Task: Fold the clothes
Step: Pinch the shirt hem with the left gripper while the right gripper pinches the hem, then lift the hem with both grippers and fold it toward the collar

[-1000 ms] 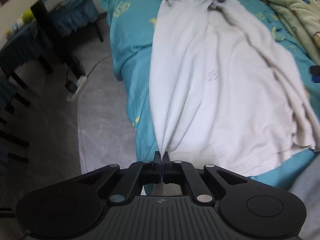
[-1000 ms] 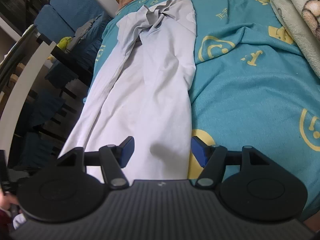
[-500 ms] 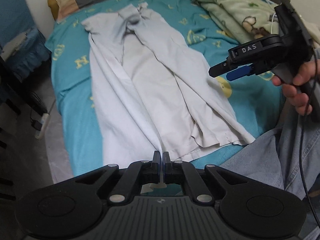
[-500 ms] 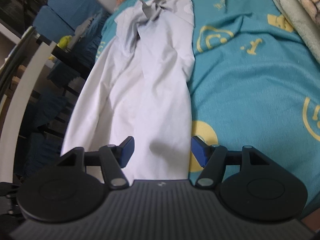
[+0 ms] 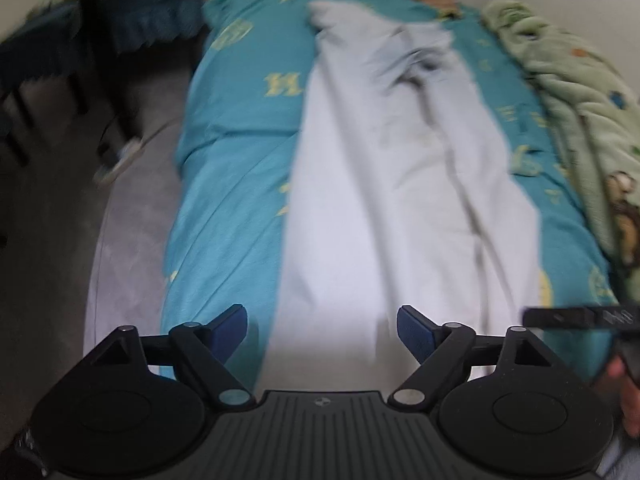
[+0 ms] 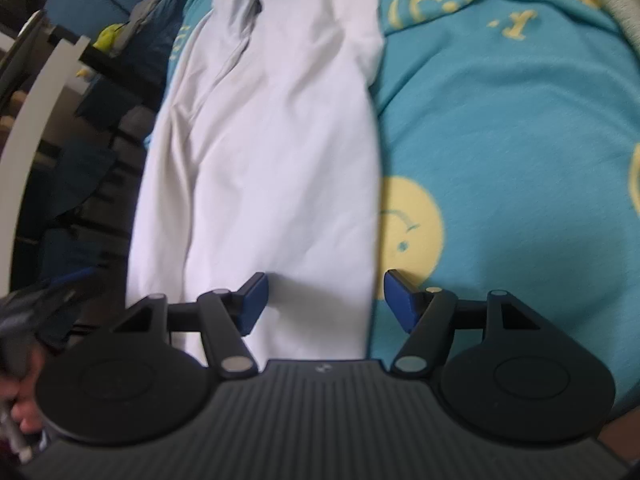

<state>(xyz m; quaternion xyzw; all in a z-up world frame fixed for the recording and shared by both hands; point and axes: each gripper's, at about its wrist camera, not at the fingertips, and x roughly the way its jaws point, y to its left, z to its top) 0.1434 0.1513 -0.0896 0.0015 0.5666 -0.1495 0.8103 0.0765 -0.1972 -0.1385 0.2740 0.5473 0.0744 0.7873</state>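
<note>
A long white garment lies lengthwise on the bed's teal sheet, bunched at its far end. My left gripper hovers over the garment's near left part; its jaws are opening, wide apart, and the cloth lies below them, not pinched. The left wrist view is blurred by motion. My right gripper hangs over the garment's near right edge, jaws opening a little wider, with the fabric under them untouched. The right gripper also shows at the left wrist view's right edge.
A green patterned blanket is heaped along the bed's right side. Left of the bed is grey floor with a power strip and dark chairs. The teal sheet spreads bare to the right. A hand holds the blurred left gripper.
The left gripper has let go of the garment's hem and its jaws have sprung wide apart while it swung across. The right gripper has sunk closer to the cloth.
</note>
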